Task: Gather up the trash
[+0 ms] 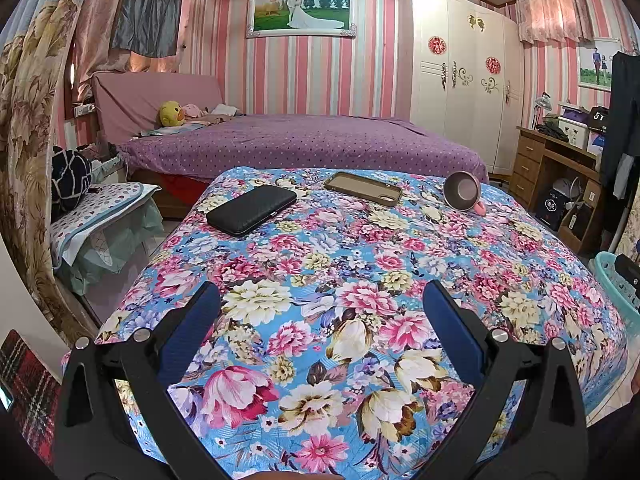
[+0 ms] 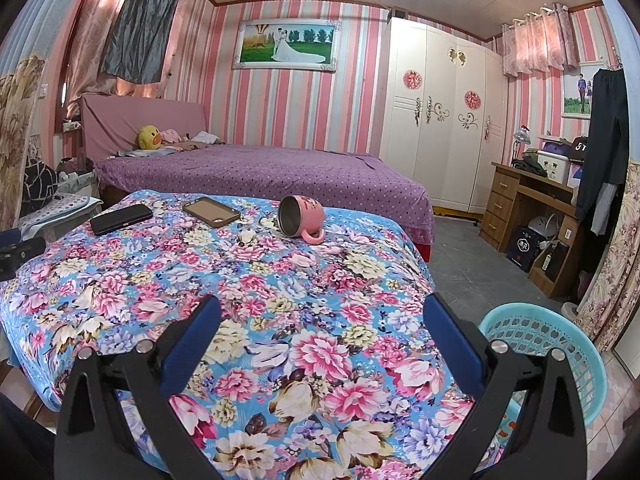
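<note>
A floral cloth covers the table. At its far side lie a black case, a brown phone case and a pink mug tipped on its side. A light blue plastic basket stands on the floor at the table's right, its rim just showing in the left wrist view. My left gripper is open and empty above the near part of the cloth. My right gripper is open and empty above the near right part, beside the basket.
A purple bed lies beyond the table. A white wardrobe and a wooden desk stand at the right. A small covered stand is at the table's left. Grey floor lies between table and desk.
</note>
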Tool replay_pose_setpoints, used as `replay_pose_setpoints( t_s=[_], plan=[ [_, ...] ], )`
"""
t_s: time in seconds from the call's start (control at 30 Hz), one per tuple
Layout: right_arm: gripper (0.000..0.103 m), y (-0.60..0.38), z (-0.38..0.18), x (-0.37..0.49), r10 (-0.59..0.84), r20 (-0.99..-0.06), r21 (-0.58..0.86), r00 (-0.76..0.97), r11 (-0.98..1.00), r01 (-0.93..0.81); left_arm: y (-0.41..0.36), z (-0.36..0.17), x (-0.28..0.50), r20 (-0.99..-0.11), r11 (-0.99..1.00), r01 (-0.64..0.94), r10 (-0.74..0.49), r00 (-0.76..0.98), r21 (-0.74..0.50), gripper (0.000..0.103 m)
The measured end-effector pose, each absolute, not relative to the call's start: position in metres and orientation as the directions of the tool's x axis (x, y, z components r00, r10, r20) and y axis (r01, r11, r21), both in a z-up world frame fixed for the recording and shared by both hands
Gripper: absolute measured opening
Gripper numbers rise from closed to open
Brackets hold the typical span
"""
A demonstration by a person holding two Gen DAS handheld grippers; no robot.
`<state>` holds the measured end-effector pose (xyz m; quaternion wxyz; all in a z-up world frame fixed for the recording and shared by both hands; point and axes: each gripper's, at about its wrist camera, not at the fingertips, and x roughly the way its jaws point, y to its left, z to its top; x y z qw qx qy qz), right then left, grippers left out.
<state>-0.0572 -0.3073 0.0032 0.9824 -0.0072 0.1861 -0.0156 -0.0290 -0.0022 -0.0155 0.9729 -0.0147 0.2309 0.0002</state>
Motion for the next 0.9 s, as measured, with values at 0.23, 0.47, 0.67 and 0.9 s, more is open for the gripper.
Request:
replay_pose_setpoints(
  t_s=[0.23, 0.47, 0.67, 0.9],
  plan=[
    [0.098, -0.3076, 0.0021, -0.0566, -0.033, -0.368, -0.019, 0.929, 0.999, 0.027, -0.0023, -0.0153, -0.0295, -0.451, 1.000, -0.007, -0.007, 0.892, -0.031, 0.098],
    [0.098, -0.3076, 0.0020, -0.0562, -0.032, -0.369, -0.019, 0.929, 0.999, 0.027, -0.0022, -0.0152, -0.0292, -0.450, 1.000, -0.007, -0.007, 0.893, -0.029, 0.098],
    [0.098, -0.3073, 0.0017, -0.0559, -0.032, -0.370, -0.019, 0.929, 0.999, 0.026, -0.0026, -0.0149, -0.0295, -0.453, 1.000, -0.007, -0.006, 0.892, -0.028, 0.098],
    [0.098, -0.3072, 0.0018, -0.0559, -0.032, -0.370, -0.019, 0.929, 0.999, 0.027, -0.0026, -0.0151, -0.0290, -0.455, 1.000, -0.007, -0.007, 0.890, -0.029, 0.098]
  ],
)
